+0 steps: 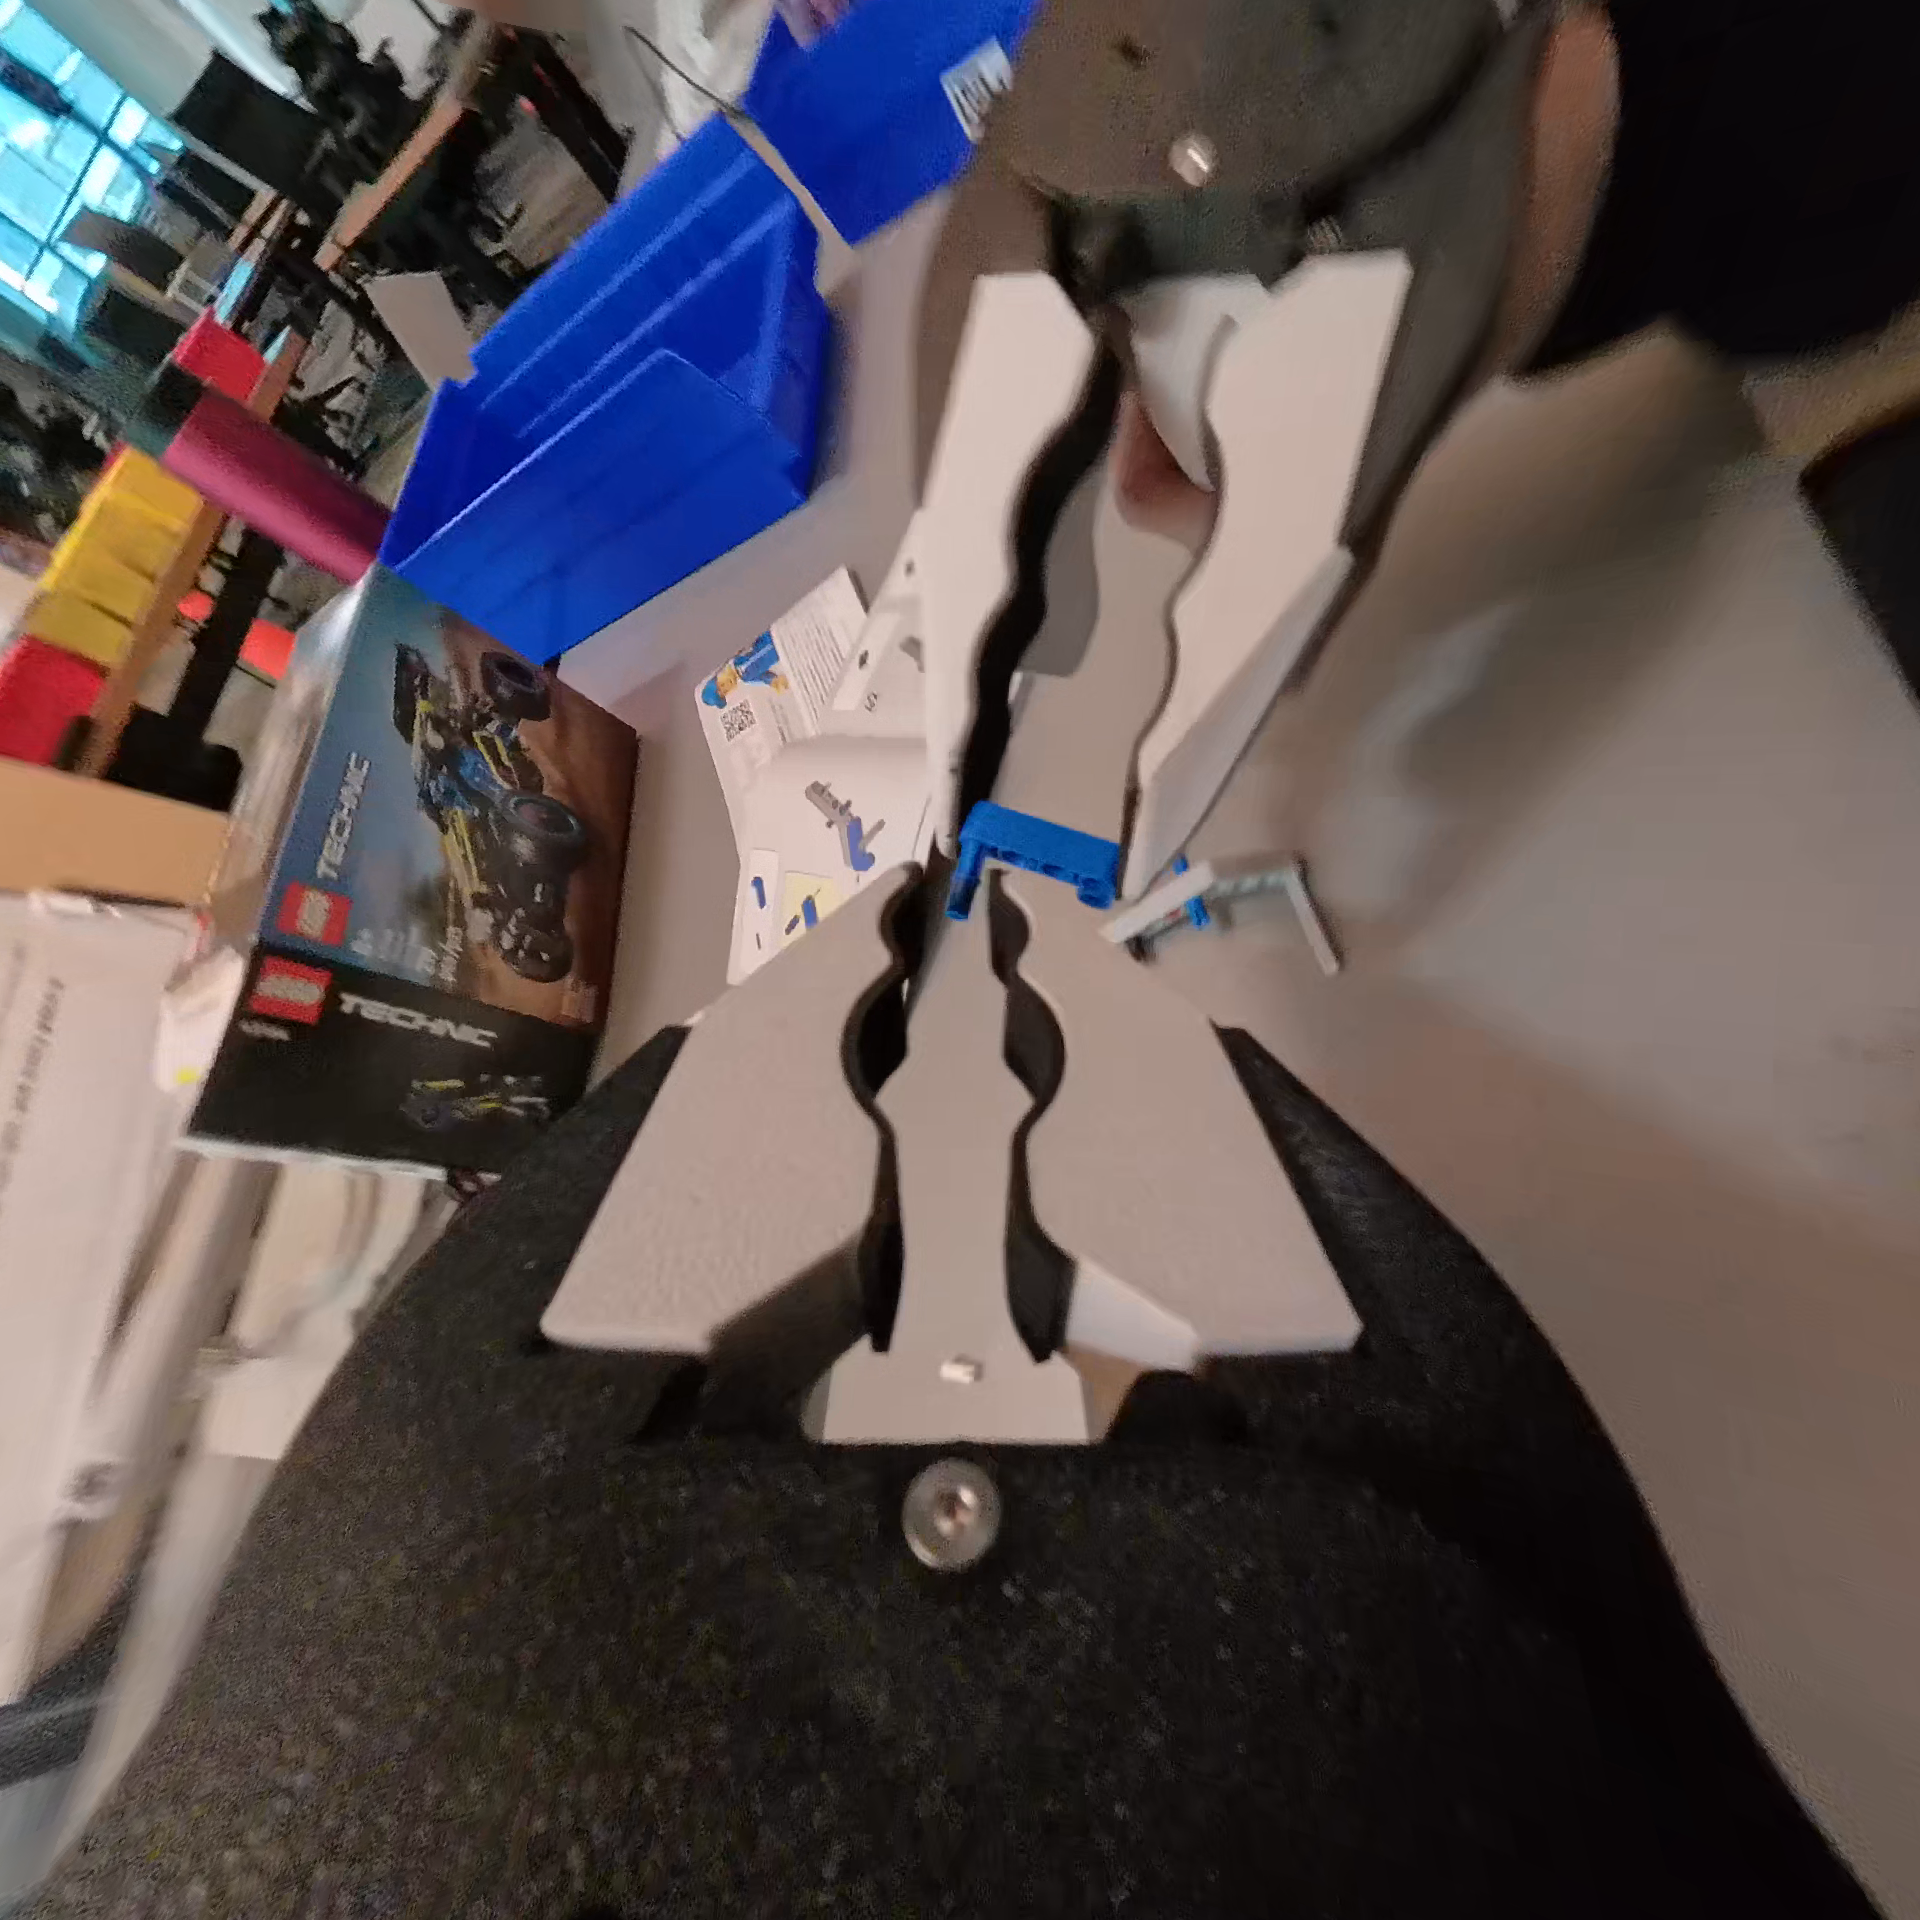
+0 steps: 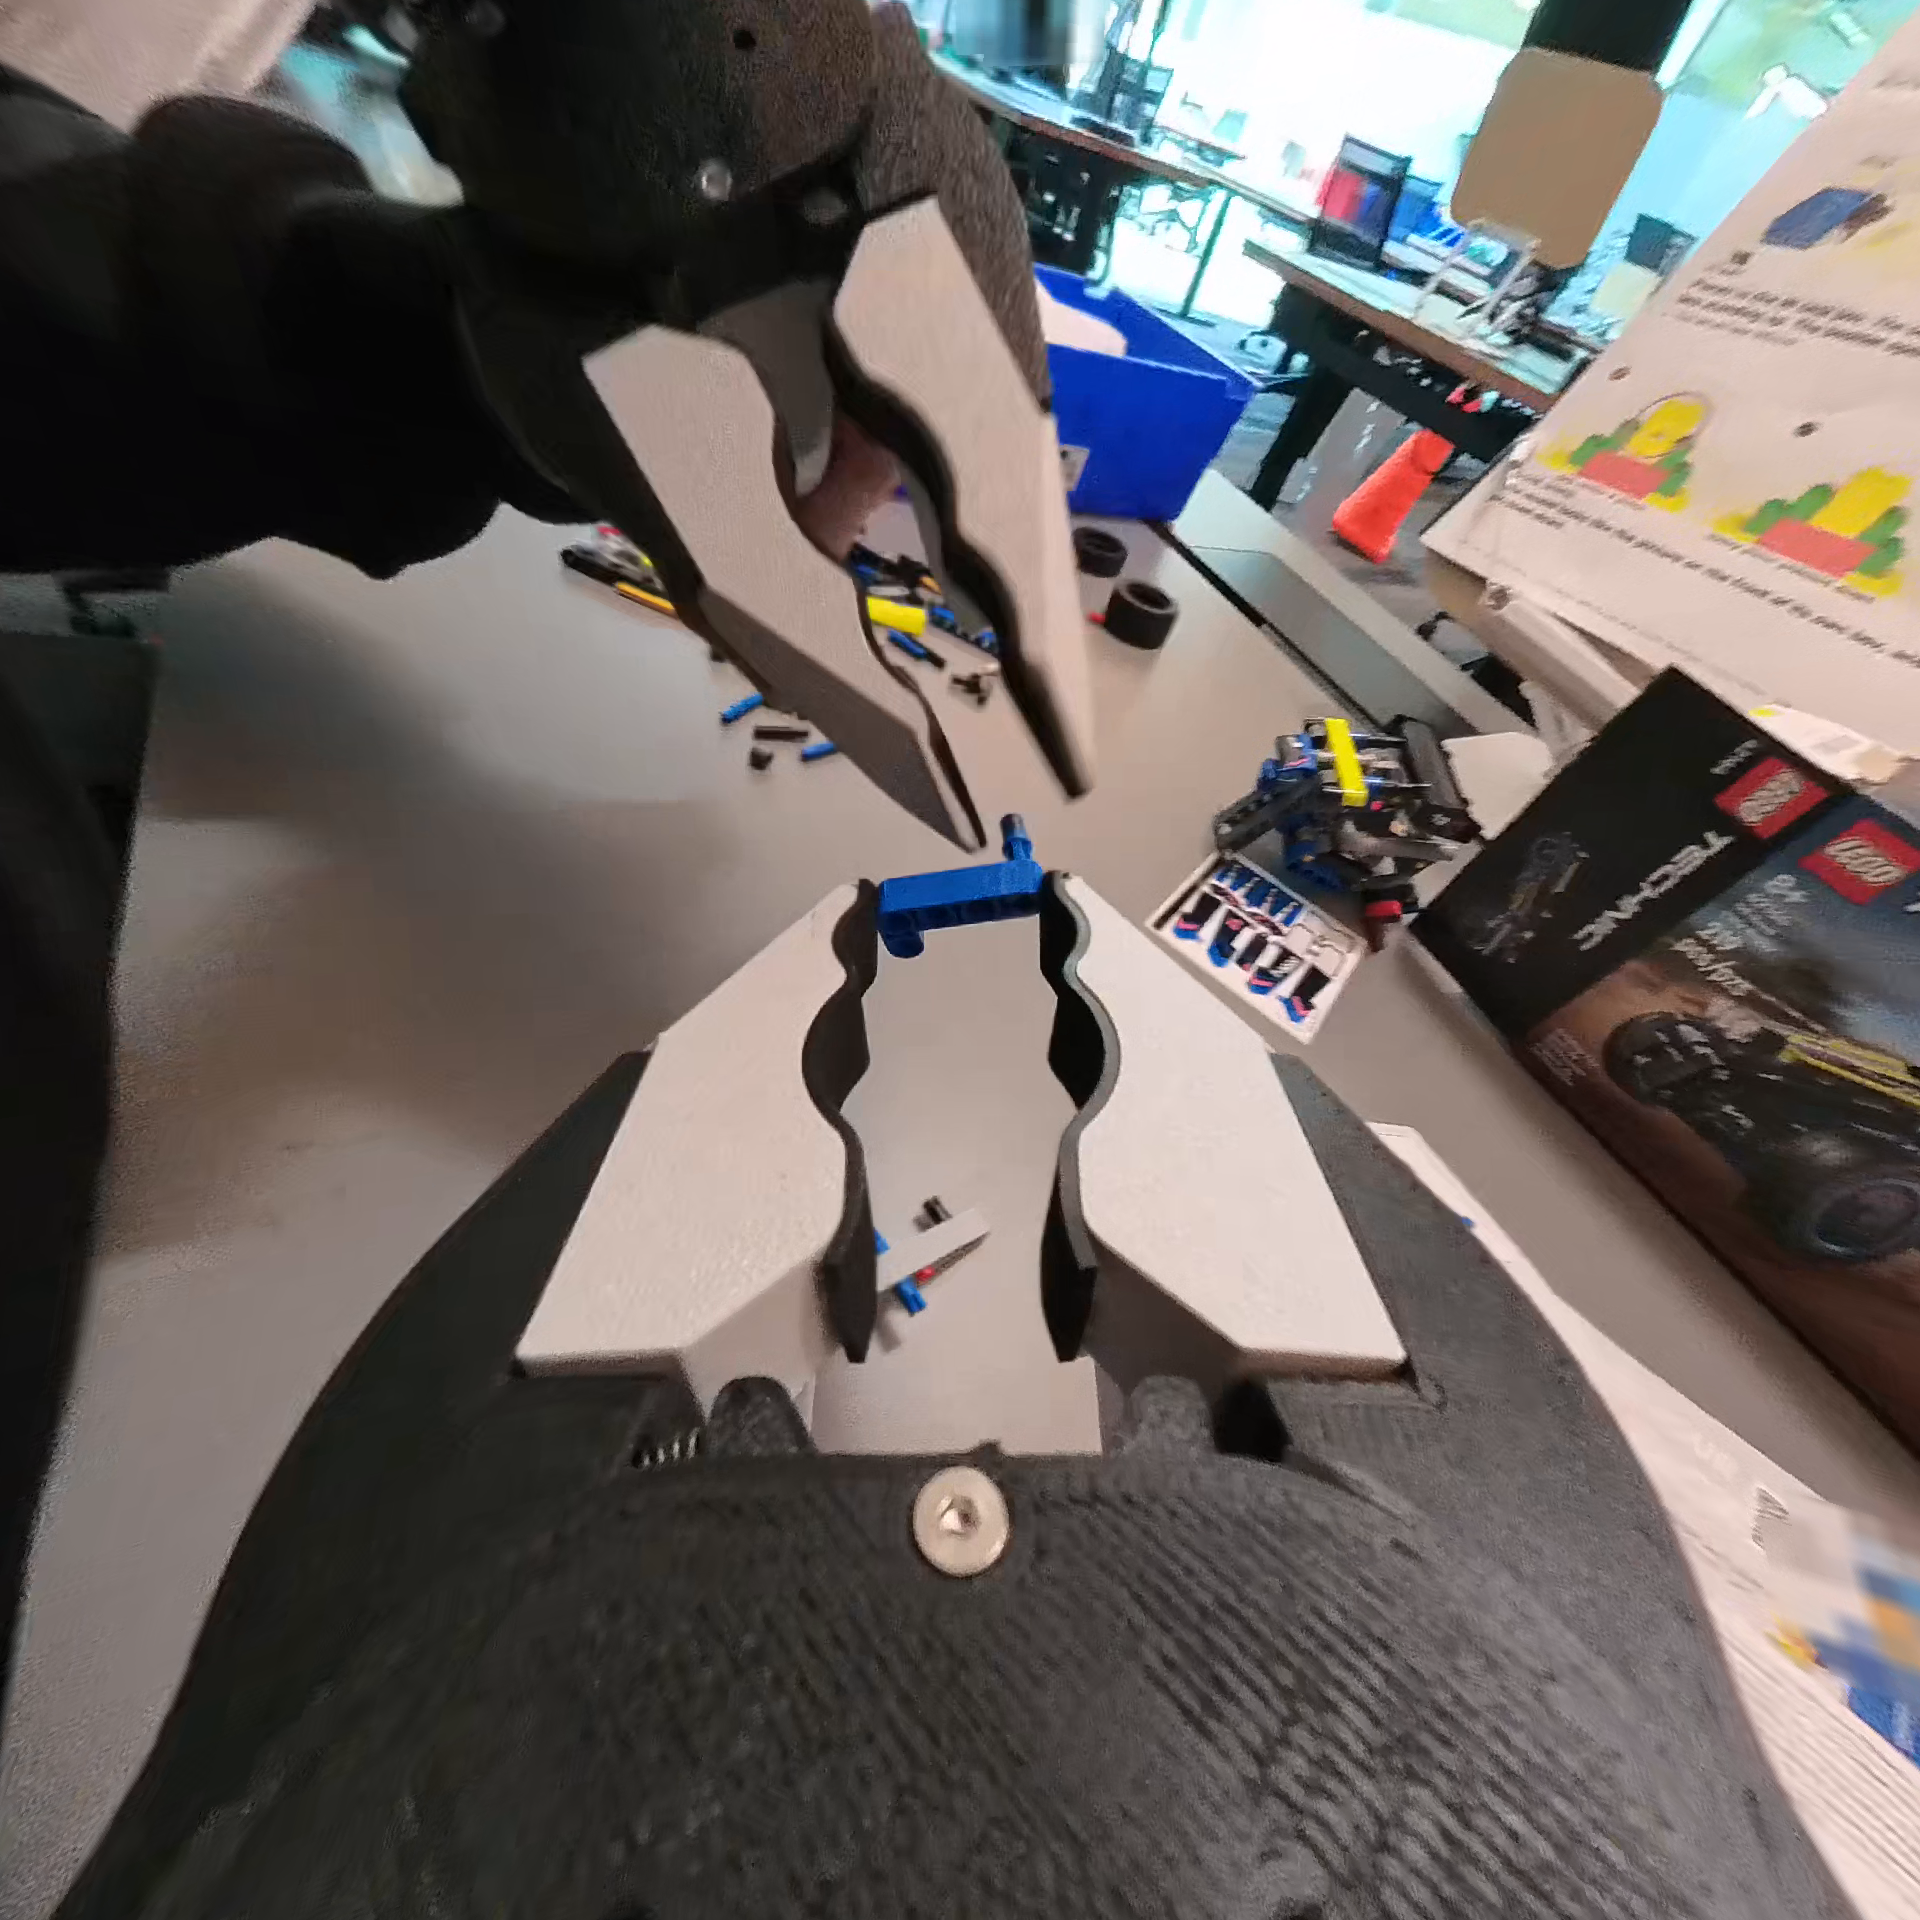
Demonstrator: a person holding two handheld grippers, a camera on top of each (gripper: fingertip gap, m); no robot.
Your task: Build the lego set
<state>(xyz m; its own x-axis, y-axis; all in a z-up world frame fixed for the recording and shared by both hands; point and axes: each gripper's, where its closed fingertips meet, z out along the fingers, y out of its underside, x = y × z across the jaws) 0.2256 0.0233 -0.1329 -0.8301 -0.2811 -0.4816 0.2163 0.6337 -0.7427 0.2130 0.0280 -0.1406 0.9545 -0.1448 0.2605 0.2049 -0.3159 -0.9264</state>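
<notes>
The right tongs [image 2: 961, 883] are clamped on a blue beam [image 2: 958, 902], holding it by its ends at the very tips, up off the tabletop [image 2: 416, 935]. A short blue pin [image 2: 1016, 831] sticks up from the beam's far end. The left tongs [image 2: 1023, 816] come down from above with their tips just beside that pin; the jaws stand a narrow gap apart, and I cannot tell whether they touch anything. From the left wrist view the left tongs [image 1: 951, 873] meet the beam [image 1: 1039, 857] almost head-on, with the right tongs [image 1: 1039, 805] facing them.

Beneath the right tongs a small grey piece with blue and red pins [image 2: 930, 1262] lies on the tabletop. Off to the right sits a half-built model [image 2: 1340, 810] with a yellow bar on top, a sticker sheet [image 2: 1262, 951] in front of it, and the set's box [image 2: 1714, 997] just beside that. Farther back, loose parts [image 2: 894, 623] are scattered, two black tyres [image 2: 1127, 587] near them, and a blue bin [image 2: 1143, 426] behind. An open instruction booklet [image 1: 800, 779] lies near the box [image 1: 436, 883] in the left wrist view.
</notes>
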